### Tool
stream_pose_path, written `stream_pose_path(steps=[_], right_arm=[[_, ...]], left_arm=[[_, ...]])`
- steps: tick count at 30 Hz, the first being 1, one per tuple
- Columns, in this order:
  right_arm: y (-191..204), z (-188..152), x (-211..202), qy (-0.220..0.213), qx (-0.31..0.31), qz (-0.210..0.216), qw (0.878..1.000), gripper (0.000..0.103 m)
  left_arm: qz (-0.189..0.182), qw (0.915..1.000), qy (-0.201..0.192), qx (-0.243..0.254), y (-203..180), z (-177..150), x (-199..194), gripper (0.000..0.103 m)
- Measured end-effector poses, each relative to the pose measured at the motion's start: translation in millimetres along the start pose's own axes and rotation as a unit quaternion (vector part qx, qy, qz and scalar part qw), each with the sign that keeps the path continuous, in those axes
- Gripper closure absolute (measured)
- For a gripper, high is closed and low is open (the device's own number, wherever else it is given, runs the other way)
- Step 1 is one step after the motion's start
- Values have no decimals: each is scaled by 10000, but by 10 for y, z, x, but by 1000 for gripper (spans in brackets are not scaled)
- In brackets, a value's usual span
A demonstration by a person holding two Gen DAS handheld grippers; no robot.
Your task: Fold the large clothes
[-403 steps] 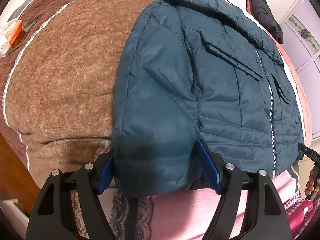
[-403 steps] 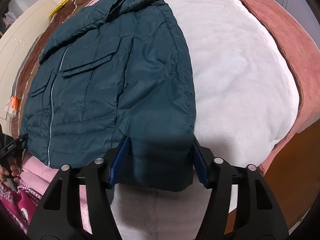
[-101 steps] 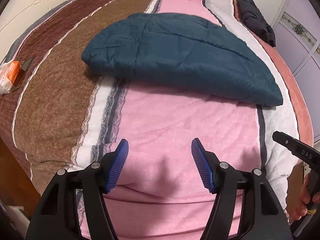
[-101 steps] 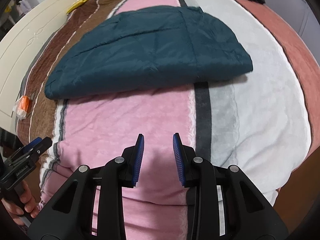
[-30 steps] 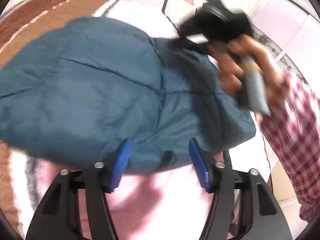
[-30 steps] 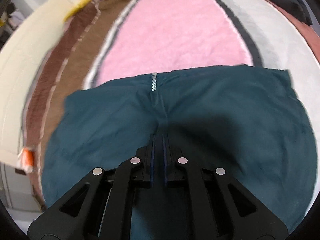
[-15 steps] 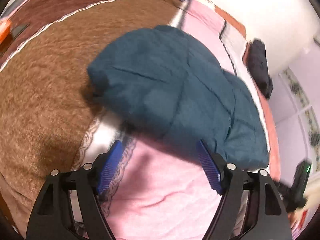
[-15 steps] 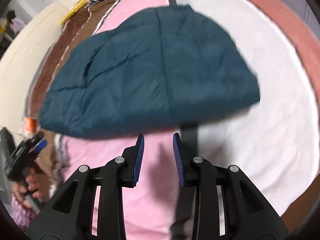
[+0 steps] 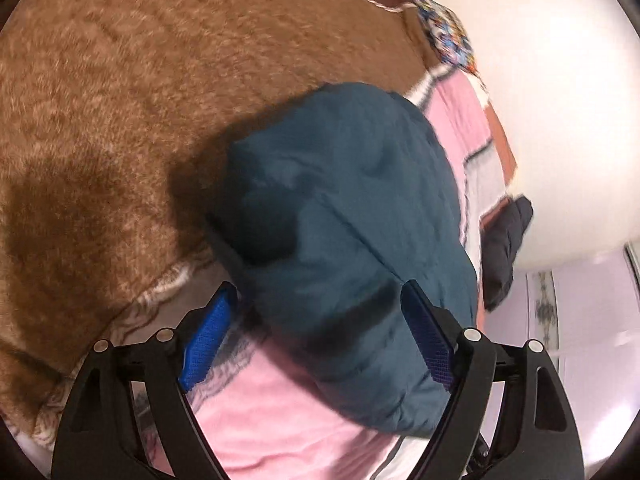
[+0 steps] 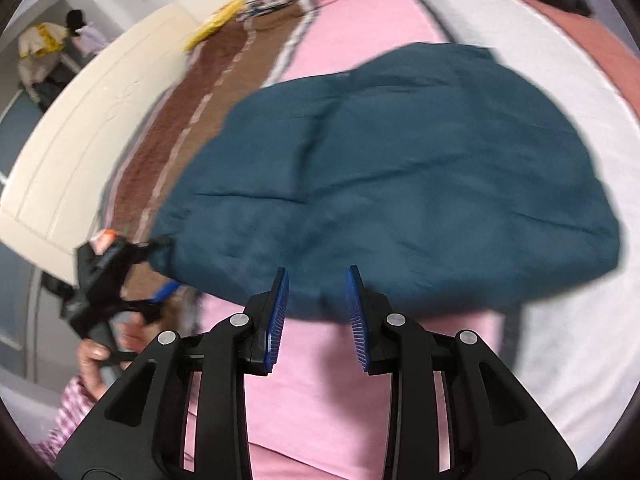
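A dark teal padded jacket [image 9: 352, 216] lies folded in a rounded bundle on the striped bed blanket [image 9: 100, 92]. My left gripper [image 9: 316, 340] is at the jacket's left end. Its jaws are opening wide, and the bundle's near edge bulges between the blue pads [image 9: 204, 344] without being pressed. In the right wrist view the jacket [image 10: 400, 176] fills the middle. My right gripper [image 10: 318, 316] hovers just before its near edge, partly open, with only pink blanket [image 10: 320, 400] between the pads. The left gripper [image 10: 162, 272] shows there at the jacket's left corner, held by a hand [image 10: 100, 352].
A black garment [image 9: 504, 248] lies at the bed's far side beyond the jacket. A cream panel [image 10: 80, 152] runs along the bed's left side, with an orange packet [image 10: 105, 235] near it. A checked sleeve [image 10: 68, 412] is at lower left.
The right gripper, shut on jacket fabric a second ago, has let go and pulled back to the near edge. The left gripper has rolled, widened and closed in on the jacket's left end.
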State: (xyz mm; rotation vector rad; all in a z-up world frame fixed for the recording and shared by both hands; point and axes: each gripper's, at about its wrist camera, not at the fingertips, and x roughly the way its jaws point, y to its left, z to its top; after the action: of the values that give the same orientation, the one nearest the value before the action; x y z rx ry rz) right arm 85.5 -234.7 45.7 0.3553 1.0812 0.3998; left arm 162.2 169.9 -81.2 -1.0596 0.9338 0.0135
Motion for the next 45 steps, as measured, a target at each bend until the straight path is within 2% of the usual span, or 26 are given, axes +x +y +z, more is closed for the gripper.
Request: stream_pose_path(steps=[2, 3, 4, 5, 6, 7, 10, 14, 16, 19, 22, 23, 24, 25, 26, 29, 30, 34, 35, 37, 38, 40, 42, 45], right_arm=[[102, 24, 283, 212, -135, -34, 9997, 81], [124, 31, 410, 324, -190, -166, 9992, 91], [125, 29, 550, 438, -220, -371, 9981, 93], [93, 8, 634, 498, -199, -496, 9973, 94], [53, -13, 705, 526, -163, -609, 9966, 98], [25, -25, 765, 549, -148, -687, 9960, 102], [-16, -22, 894, 691, -141, -742, 9947, 103], [-62, 5, 955, 748, -96, -652, 9950, 103], [-86, 27, 937, 739, -18, -562, 9957, 103], [-74, 24, 900, 695, -83, -578, 9959, 103], [-154, 17, 702, 632, 115, -348, 9973, 102], [-223, -2, 520, 470, 329, -90, 9983, 102], [-316, -33, 283, 203, 488, 159, 9985, 102], [-443, -64, 50, -57, 603, 226, 9979, 102], [-572, -84, -103, -210, 738, 183, 9969, 102], [-1031, -93, -384, -488, 1170, -96, 9919, 102], [-1167, -75, -368, -399, 1263, -230, 9909, 99], [-1423, -61, -83, -14, 1427, 14, 9898, 98], [-1473, -81, -46, 14, 1551, 127, 9878, 98], [-1608, -141, -172, -100, 1873, 669, 9800, 98], [-1674, -170, -268, -194, 1939, 713, 9782, 98], [-1858, -266, -542, -488, 2003, 589, 9767, 98], [-2204, -417, -803, -743, 2359, 199, 9687, 98], [-2625, -568, -878, -745, 2830, 141, 9561, 98]], left_arm=[[-61, 9997, -57, -212, 80, 27, 47, 22], [-103, 9996, -80, -265, 87, 37, 77, 22], [-156, 9994, -108, -285, 95, 34, 74, 26], [-280, 9991, -202, -260, 87, 31, 63, 33], [-355, 9989, -259, -154, 47, 30, 58, 47], [-325, 9990, -305, 44, -11, 18, 35, 58], [-265, 9964, -469, 657, -233, -45, -63, 76], [-366, 9873, -780, 1334, -634, -187, -262, 82], [-392, 9760, -958, 1917, -936, -339, -389, 82], [-422, 9471, -1175, 2957, -1427, -694, -534, 82], [-422, 9107, -1371, 3873, -1838, -1083, -580, 82], [-440, 8945, -1431, 4213, -1994, -1238, -598, 82], [-453, 8864, -1436, 4378, -2068, -1312, -601, 82], [-463, 8775, -1423, 4556, -2157, -1410, -592, 82], [-475, 8691, -1405, 4720, -2237, -1501, -568, 82], [-411, 8328, -1389, 5343, -2441, -1888, -441, 82], [-404, 8248, -1364, 5473, -2508, -1968, -387, 82], [-433, 8000, -1040, 5893, -2670, -2327, -124, 82], [-393, 7889, -930, 6061, -2708, -2449, -27, 82], [-336, 7702, -793, 6319, -2746, -2603, 133, 82], [-297, 7625, -701, 6425, -2748, -2698, 219, 82], [-261, 7534, -524, 6549, -2766, -2783, 387, 82], [-252, 7450, -394, 6654, -2759, -2896, 525, 82], [-164, 7319, -189, 6809, -2708, -3077, 738, 82]])
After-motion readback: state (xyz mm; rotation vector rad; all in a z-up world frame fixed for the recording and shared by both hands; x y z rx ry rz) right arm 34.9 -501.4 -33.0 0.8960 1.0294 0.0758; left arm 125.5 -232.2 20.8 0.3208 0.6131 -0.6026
